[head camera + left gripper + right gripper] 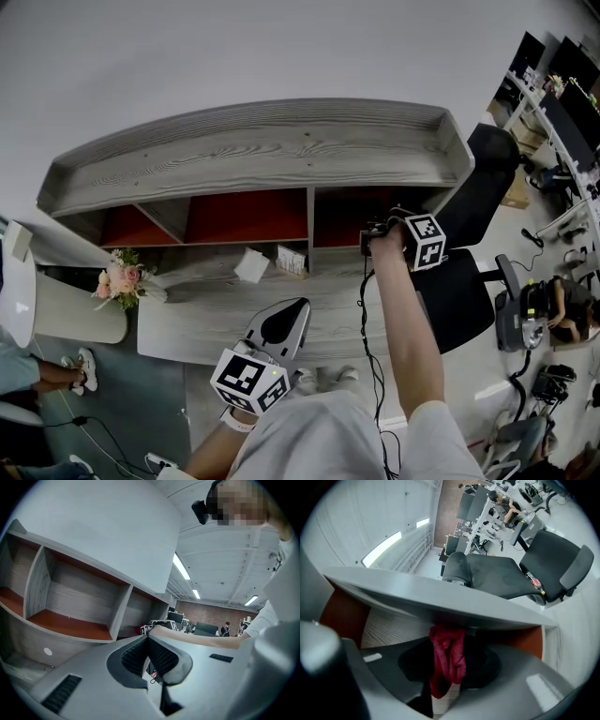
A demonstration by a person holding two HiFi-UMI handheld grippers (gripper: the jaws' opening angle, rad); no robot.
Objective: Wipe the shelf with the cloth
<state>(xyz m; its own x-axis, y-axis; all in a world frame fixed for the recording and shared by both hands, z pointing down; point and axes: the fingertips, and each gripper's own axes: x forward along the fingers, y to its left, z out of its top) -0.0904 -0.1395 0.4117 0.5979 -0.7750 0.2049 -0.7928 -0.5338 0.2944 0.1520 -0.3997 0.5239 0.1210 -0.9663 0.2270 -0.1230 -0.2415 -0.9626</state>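
A black office chair (pixel 473 220) stands just beside the shelf's (pixel 281 150) right end, and 1 bunch of pink flowers (pixel 120 279) sits at its left end. 2 small white boxes (pixel 251 265) rest on the lower ledge. The grey wood shelf shows 3 red-backed compartments, against a white wall in an open office with desks and monitors. The right gripper (pixel 448 644) reaches into the right compartment, clamped on the red cloth (pixel 449 660). The left gripper (pixel 147 639) hangs back in front of the ledge, jaws pressed together on nothing.
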